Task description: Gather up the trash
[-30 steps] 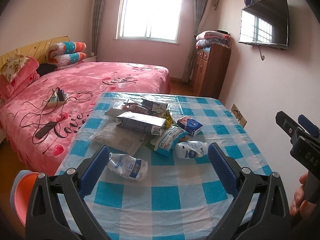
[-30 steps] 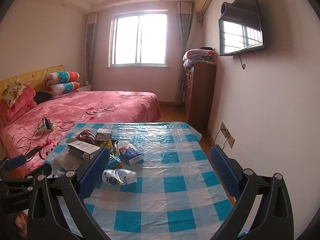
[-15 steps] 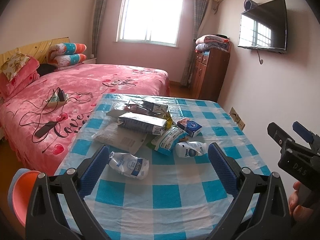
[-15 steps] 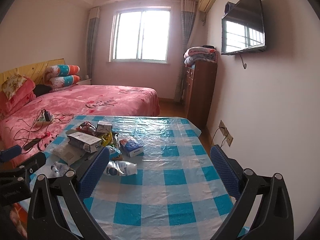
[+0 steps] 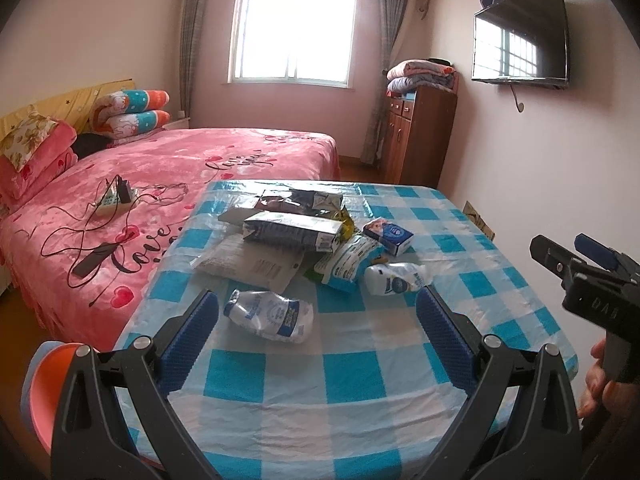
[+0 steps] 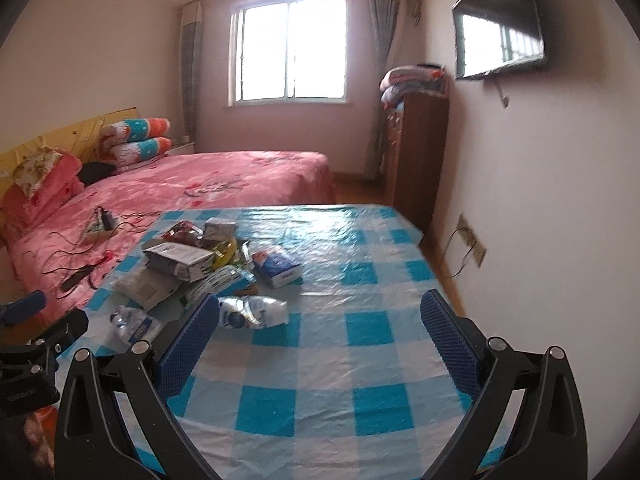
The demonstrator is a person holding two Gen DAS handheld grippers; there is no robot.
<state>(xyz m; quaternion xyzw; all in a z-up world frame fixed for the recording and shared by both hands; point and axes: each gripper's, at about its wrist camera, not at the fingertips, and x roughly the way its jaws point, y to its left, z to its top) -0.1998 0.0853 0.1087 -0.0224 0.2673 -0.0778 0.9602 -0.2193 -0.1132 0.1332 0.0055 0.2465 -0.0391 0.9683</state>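
Trash lies in a heap on the blue-checked table (image 5: 360, 376): a grey carton (image 5: 292, 234), a flat white bag (image 5: 250, 262), a blue-and-white pouch (image 5: 344, 264), a small blue box (image 5: 389, 235) and two crushed white bottles (image 5: 270, 315) (image 5: 396, 278). My left gripper (image 5: 318, 320) hovers open over the near table, the nearer bottle just inside its left finger. My right gripper (image 6: 322, 334) is open too, above the table's right half; the other crushed bottle (image 6: 252, 312) lies by its left finger. Neither holds anything.
A pink bed (image 5: 160, 184) with cables and a power strip (image 5: 114, 196) runs along the table's left side. An orange basin (image 5: 44, 384) sits low at the left. A wooden cabinet (image 5: 416, 136) and a wall TV (image 5: 520, 36) stand on the right.
Both grippers have drifted slightly and tilted; the table and trash now sit a little higher and farther in the views. Nothing was picked up.
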